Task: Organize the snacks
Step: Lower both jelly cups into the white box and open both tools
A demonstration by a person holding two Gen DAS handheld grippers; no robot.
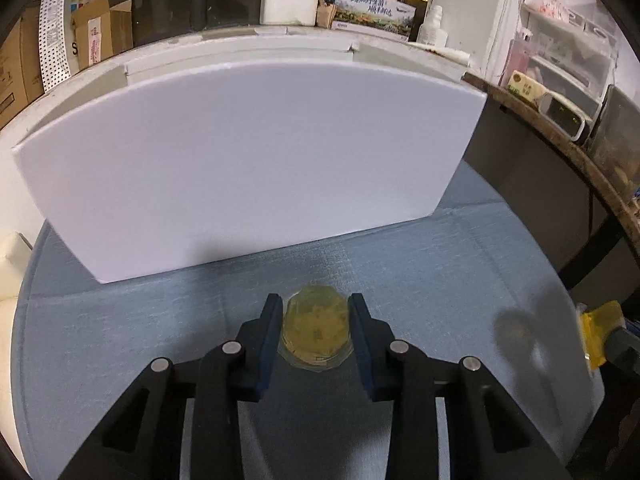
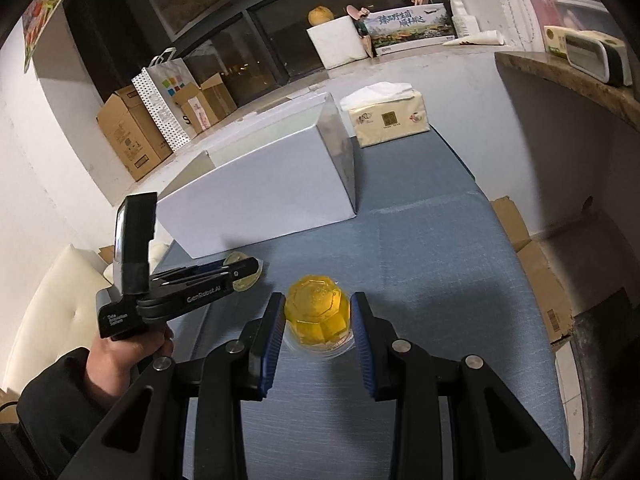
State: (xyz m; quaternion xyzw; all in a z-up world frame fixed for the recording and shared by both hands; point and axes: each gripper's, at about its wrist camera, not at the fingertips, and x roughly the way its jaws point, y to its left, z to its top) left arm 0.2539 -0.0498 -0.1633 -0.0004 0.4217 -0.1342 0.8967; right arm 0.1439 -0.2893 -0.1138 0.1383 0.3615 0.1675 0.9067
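- At the bottom centre of each view, a jelly cup sits upside down on the desk (image 2: pixel 440 248): pale cup (image 1: pixel 314 326), yellow cup (image 2: pixel 318 314).
- Left hand-held gripper (image 1: pixel 314 320) and right hand-held gripper (image 2: pixel 318 318) each bracket a cup narrowly; whether they clamp it, I cannot tell.
- The box (image 2: pixel 260 192), upper centre, looks empty; packing seems barely started.
- Cups are round, with bases pointing up.

The table cover (image 2: pixel 432 264) is blue woven cloth, matt. The white box (image 1: pixel 248 168) looks like smooth matt card. Both jelly cups (image 2: pixel 319 316) (image 1: pixel 316 326) are glossy clear plastic. The gripper fingers (image 2: pixel 273 334) are matt black plastic.
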